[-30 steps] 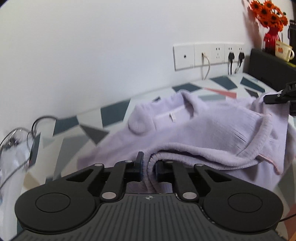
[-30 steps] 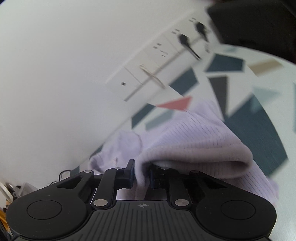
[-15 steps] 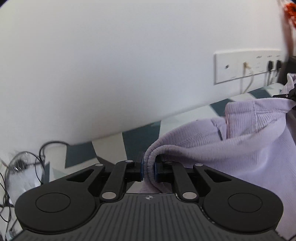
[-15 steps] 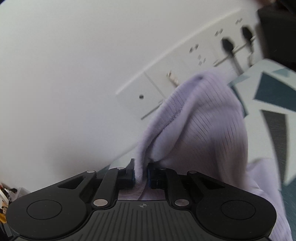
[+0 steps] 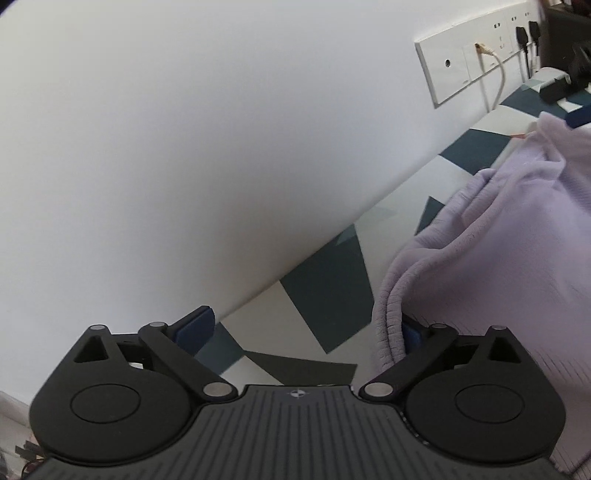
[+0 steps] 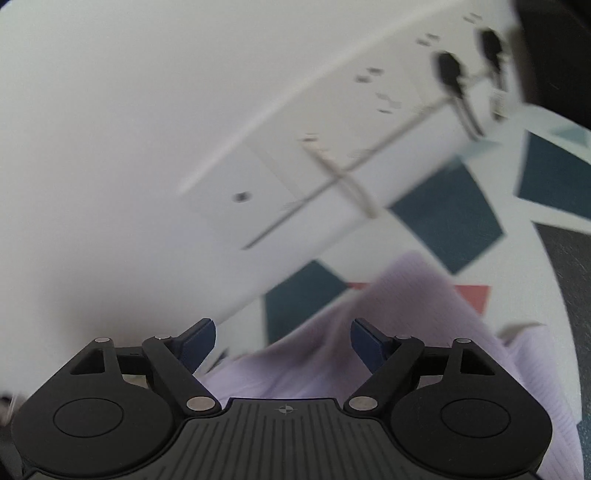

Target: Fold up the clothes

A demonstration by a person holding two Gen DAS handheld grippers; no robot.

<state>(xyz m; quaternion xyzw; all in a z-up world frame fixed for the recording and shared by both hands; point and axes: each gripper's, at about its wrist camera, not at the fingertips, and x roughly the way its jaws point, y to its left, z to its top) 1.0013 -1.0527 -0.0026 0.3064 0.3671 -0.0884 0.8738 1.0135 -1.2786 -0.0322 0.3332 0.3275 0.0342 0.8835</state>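
Jaws of the left gripper [image 5: 301, 325] are opening and stand wide, with bare tablecloth [image 5: 328, 291] showing between the blue pads; the ribbed hem of the lilac sweater [image 5: 498, 258] drapes over the right-hand pad [image 5: 410, 334] but nothing pinches it. The sweater lies heaped on the table along the right of that view, its folds rising toward the far corner. Beyond it the cloth's dark teal and white shapes run up to a white wall [image 5: 221, 147], where a socket strip [image 5: 476, 55] carries a white cable [image 5: 498, 74] and two black plugs [image 5: 528, 33]. In the right wrist view the right gripper [image 6: 282, 341] is also opening, its jaws well apart, and the sweater [image 6: 399, 314] lies under and between them in a loose ridge; neither pad presses on it. Farther on, the knit ends over a red triangle [image 6: 476, 295] of the cloth, then teal patches [image 6: 447, 218] reach the wall. The same socket strip [image 6: 332, 158] sits there, blurred, with the plugs [image 6: 448, 68] to its right and a dark shape at the top corner that I cannot make out.
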